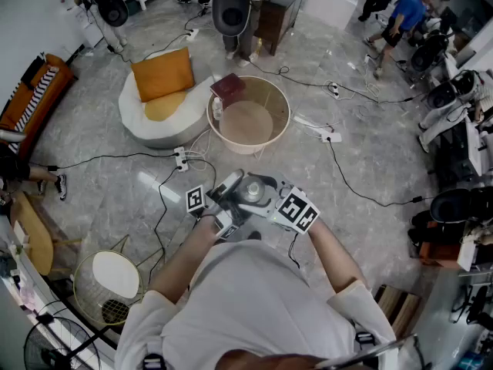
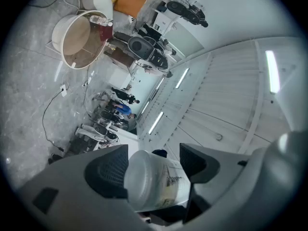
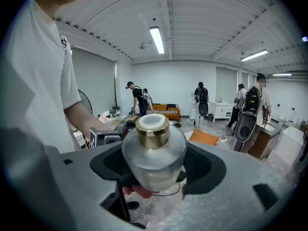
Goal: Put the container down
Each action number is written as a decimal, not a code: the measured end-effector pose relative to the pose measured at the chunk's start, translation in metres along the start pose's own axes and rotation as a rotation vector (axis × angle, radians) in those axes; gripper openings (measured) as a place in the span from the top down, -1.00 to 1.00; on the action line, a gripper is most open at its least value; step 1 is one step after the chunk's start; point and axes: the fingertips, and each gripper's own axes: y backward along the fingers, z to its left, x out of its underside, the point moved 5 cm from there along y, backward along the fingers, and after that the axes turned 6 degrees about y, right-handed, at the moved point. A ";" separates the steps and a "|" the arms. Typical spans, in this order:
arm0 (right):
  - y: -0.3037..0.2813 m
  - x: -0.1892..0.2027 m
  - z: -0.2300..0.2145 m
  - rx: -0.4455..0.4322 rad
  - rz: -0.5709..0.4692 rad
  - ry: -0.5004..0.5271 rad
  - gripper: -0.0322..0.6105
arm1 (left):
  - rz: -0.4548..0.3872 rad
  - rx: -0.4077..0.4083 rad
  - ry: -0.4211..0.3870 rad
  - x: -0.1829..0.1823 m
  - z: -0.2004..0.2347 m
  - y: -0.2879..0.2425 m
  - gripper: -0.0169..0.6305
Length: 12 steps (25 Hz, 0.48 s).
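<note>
A grey marble floor [image 1: 370,153] fills the room, a busy workshop with people and rigs at the far walls; straight ahead of both tongs stands a round tub [image 1: 288,112] with a pale bottom, and ahead and to the left gripper's outer side lies a white beanbag [image 1: 142,126] bearing an orange cushion [image 1: 162,73]; black cables [image 1: 362,191] trail over the floor, one passing the right gripper's outer side.

The left gripper [image 2: 155,154] and right gripper [image 3: 155,159] meet nose to nose in front of the person's white shirt [image 1: 246,307]; the left tilts up, the right tilts down; both stand wide apart, and the container [image 2: 156,182], a frosted jar with a gold collar and white cap, sits between both pairs of jaws at once; the right jaws clasp its round body with the cap facing that camera; the left jaws have its base end, pads against its sides.

Bare floor lies open between the tongs and the tub's rim; more open floor spreads on the right gripper's outer side, crossed only by cable.
</note>
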 end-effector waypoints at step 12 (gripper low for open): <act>0.011 0.003 0.004 -0.006 -0.002 0.002 -0.16 | -0.003 0.002 -0.005 0.010 0.005 -0.004 -0.01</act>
